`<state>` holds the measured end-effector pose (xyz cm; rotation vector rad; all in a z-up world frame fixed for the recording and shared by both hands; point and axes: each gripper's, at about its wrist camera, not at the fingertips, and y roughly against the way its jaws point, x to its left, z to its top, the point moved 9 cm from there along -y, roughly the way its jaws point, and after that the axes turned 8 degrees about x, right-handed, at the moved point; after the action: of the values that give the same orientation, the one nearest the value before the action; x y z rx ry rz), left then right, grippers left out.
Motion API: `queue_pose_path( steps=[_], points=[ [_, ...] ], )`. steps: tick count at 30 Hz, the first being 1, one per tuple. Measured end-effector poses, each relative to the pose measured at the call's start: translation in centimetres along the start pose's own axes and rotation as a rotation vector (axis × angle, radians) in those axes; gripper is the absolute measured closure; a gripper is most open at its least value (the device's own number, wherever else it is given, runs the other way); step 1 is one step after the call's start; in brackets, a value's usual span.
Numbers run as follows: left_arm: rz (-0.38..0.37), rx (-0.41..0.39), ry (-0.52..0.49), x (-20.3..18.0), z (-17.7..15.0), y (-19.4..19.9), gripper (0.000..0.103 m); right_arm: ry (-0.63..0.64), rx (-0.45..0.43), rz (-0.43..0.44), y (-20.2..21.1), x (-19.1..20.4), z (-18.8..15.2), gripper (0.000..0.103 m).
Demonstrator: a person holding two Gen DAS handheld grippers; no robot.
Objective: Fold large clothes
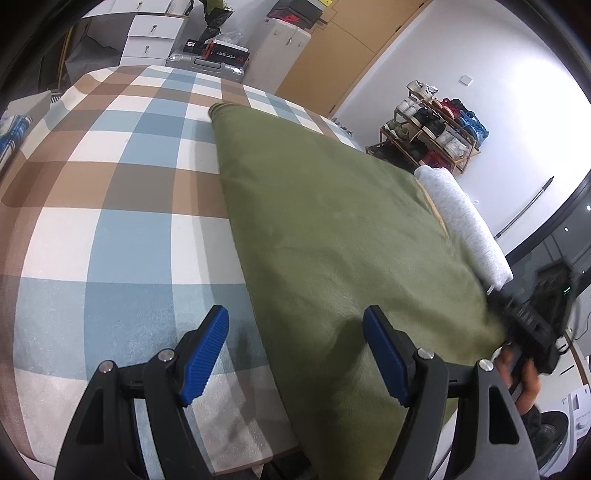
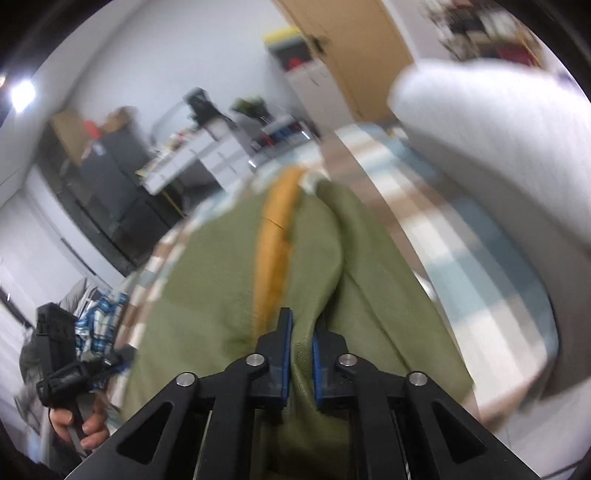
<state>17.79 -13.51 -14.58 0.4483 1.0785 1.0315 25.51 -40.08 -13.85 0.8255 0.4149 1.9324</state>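
Note:
A large olive-green garment (image 1: 332,229) lies spread on the checked bedspread (image 1: 110,192). Its cuffed end points to the far side. My left gripper (image 1: 295,317) is open just above the near part of the bed. Its left pad is over the bedspread and its right pad over the green cloth, with the garment's left edge running between them. In the right wrist view my right gripper (image 2: 303,325) is shut on a raised fold of the green garment (image 2: 207,280). An orange strip (image 2: 277,240) shows along the cloth ahead of it. That view is blurred.
A rolled pale grey cloth (image 1: 465,221) lies along the garment's right side. A shoe rack (image 1: 428,129) stands by the far wall, and white drawers (image 1: 151,33) and boxes stand beyond the bed. A hand (image 2: 85,424) holds the left gripper's handle.

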Motion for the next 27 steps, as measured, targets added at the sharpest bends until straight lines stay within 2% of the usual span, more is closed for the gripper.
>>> queue_pose_path(
  steps=[4,6,8,11,12,14,15,16,17,18,19,21,25,27],
  points=[
    [-0.013,-0.025,-0.014,-0.7,0.4,0.9,0.032,0.084,-0.09,-0.027,2.2,1.6,4.4,0.099],
    [-0.012,-0.029,-0.019,-0.8,0.3,1.0,0.032,0.101,-0.079,-0.094,1.5,0.2,5.5,0.1],
    [-0.01,-0.021,-0.018,-0.7,0.2,0.7,0.032,0.085,-0.004,-0.197,-0.9,-2.9,4.7,0.1],
    [-0.005,0.002,-0.008,-0.4,-0.2,0.0,0.032,-0.053,0.156,-0.315,-4.4,-8.5,1.3,0.097],
    [-0.005,0.01,-0.006,-0.4,-0.4,-0.3,0.032,-0.09,0.181,-0.357,-4.4,-9.7,0.2,0.093],
    [-0.008,0.011,-0.005,-0.5,-0.4,-0.4,0.032,-0.136,0.143,-0.31,-3.2,-10.2,-0.4,0.092],
    [-0.007,0.011,-0.006,-0.5,-0.3,-0.3,0.032,-0.152,0.122,-0.269,-2.3,-10.1,-0.5,0.087],
    [-0.005,0.009,-0.008,-0.6,-0.3,-0.3,0.032,-0.166,0.095,-0.24,-1.3,-10.0,-0.6,0.075],
    [-0.004,0.005,-0.008,-0.7,-0.2,-0.3,0.032,-0.174,0.068,-0.228,-0.2,-10.0,-0.7,0.068],
    [-0.003,0.002,-0.004,-0.7,-0.1,-0.3,0.032,-0.172,0.048,-0.213,0.6,-9.9,-0.7,0.054],
    [-0.005,0.0,0.0,-0.8,-0.2,-0.3,0.032,-0.162,0.029,-0.191,1.5,-9.2,-0.7,0.048],
    [-0.007,-0.003,0.006,-0.7,-0.2,-0.4,0.032,-0.129,0.017,-0.158,2.6,-7.9,-0.6,0.047],
    [-0.007,-0.008,0.002,-1.0,-0.6,-0.2,0.032,-0.109,-0.026,-0.14,4.1,-5.6,-0.3,0.035],
    [0.002,-0.012,-0.01,-1.1,-0.9,0.0,0.032,-0.115,-0.047,-0.105,4.5,-4.8,-0.5,0.035]
  ],
)
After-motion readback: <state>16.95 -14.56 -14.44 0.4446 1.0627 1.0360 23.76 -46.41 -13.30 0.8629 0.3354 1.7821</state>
